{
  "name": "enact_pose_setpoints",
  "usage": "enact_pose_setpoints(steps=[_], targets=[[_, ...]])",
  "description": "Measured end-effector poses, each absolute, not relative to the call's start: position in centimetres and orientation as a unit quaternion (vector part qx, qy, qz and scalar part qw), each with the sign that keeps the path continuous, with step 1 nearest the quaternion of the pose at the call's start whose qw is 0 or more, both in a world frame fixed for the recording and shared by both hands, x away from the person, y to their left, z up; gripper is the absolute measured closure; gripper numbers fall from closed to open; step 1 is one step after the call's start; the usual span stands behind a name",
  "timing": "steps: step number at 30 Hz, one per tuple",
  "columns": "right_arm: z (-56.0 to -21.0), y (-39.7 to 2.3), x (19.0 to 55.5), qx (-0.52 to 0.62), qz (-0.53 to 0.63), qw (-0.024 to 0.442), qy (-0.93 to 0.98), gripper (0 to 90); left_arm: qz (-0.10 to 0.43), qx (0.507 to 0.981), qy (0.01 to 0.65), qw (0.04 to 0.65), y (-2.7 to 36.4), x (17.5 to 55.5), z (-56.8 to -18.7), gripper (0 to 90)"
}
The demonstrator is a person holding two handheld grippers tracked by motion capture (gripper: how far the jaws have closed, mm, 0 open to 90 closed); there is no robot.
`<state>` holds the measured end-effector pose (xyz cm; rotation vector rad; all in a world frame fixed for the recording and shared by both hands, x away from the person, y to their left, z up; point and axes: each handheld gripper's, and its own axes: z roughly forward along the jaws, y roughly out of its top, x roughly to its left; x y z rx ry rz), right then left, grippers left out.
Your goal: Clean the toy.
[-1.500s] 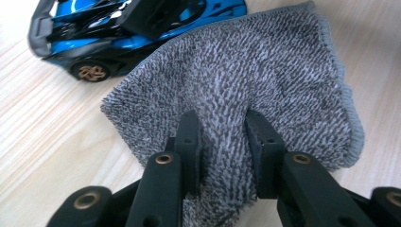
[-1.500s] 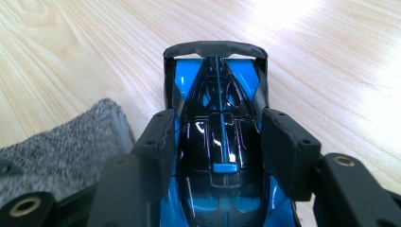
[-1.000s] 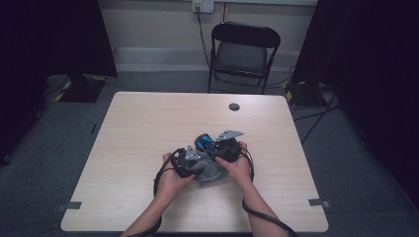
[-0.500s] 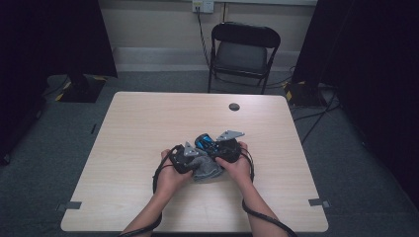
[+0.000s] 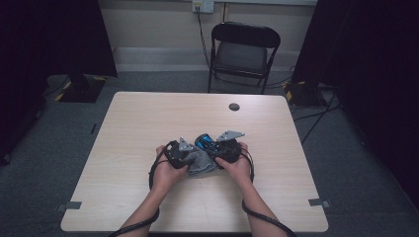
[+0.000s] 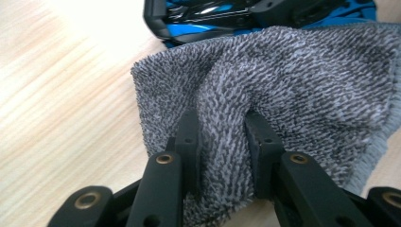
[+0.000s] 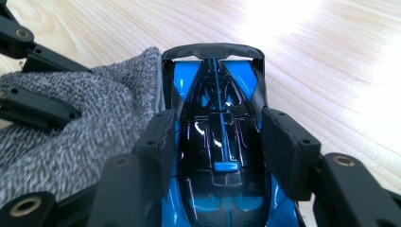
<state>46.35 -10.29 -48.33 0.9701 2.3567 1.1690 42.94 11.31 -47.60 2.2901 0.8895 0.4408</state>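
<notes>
So both hands sit just below the middle of the high view, pretty much bunched together on the wooden table (image 5: 133,128). The left gripper (image 6: 221,146) has its jaws pinched tight on a fold of a grey knit cloth (image 6: 302,80); they've just been closing, and the fabric bulges up between the pads. The bottom of that cloth is cut off by the frame edge and partly covered by the jaws.

The right gripper (image 7: 217,142) clamps a blue and black toy race car (image 7: 220,123) by its sides, jaws at a middling width with the car body filling the gap. The car's near end runs off the bottom of the frame, so I can't see all of it. The cloth lies right up against the car on the left side of the right gripper view.

From above, the car is mostly buried under hands and grippers. Small dark round thing (image 5: 234,106) near the table's far edge; too tiny to identify.
</notes>
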Motion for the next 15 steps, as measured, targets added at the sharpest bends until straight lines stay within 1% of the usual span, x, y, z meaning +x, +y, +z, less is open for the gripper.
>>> enact_pose_setpoints(steps=[15], targets=[[-48.4, -10.3, 46.3, 0.340, 0.412, 0.170, 0.828, 46.2, 0.182, 0.854, 0.375, 0.312, 12.8, 44.5, -47.4, 71.1]])
